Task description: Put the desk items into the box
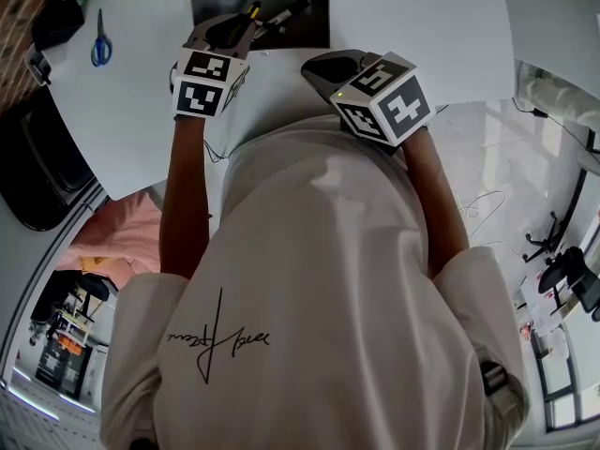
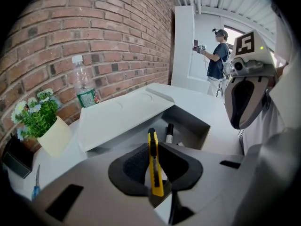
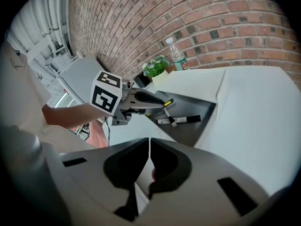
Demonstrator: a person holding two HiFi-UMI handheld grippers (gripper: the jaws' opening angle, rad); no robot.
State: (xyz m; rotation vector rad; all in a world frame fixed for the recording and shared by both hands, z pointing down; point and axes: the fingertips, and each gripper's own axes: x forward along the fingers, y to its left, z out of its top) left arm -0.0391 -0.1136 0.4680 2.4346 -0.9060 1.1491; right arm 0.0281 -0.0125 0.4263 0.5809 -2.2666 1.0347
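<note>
Brick wall point(image 2: 94, 27) behind everything, with the white table point(image 1: 131, 111) running along it.

Box point(image 2: 188, 119) – on the table straight ahead of me, open, grey inside. Its white lid point(image 2: 117, 117) is folded back toward the wall side.

Left gripper point(image 2: 153, 154) – held out over the near edge of the box and tilted down toward the opening. Its jaws are clamped on something; see the knife entry below.

Right gripper point(image 3: 149, 159) – just beside the left one, nearer my body, above bare table short of the box. Its jaws are closed, pads together, with nothing between them.

Bottle point(image 2: 83, 86) – clear plastic with a green label, upright against the wall behind the lid.

Plant point(image 2: 37, 114) – green with pale flowers, in a cream pot point(image 2: 54, 135), on the table left of the box.

Scissors point(image 1: 100, 45) – blue handles, lying flat on the table, well left of the box and near the plant.

Knife point(image 2: 155, 173) – a yellow utility knife, gripped edge-on between the left jaws. Its tip sticks out past them toward the box. In the right gripper view that yellow tip hangs over the grey interior, clear of the bottom.

Marker point(image 3: 181, 120) – black and white, lying on the box floor. A smaller item lies crossed against it; I cannot tell what it is.
</note>
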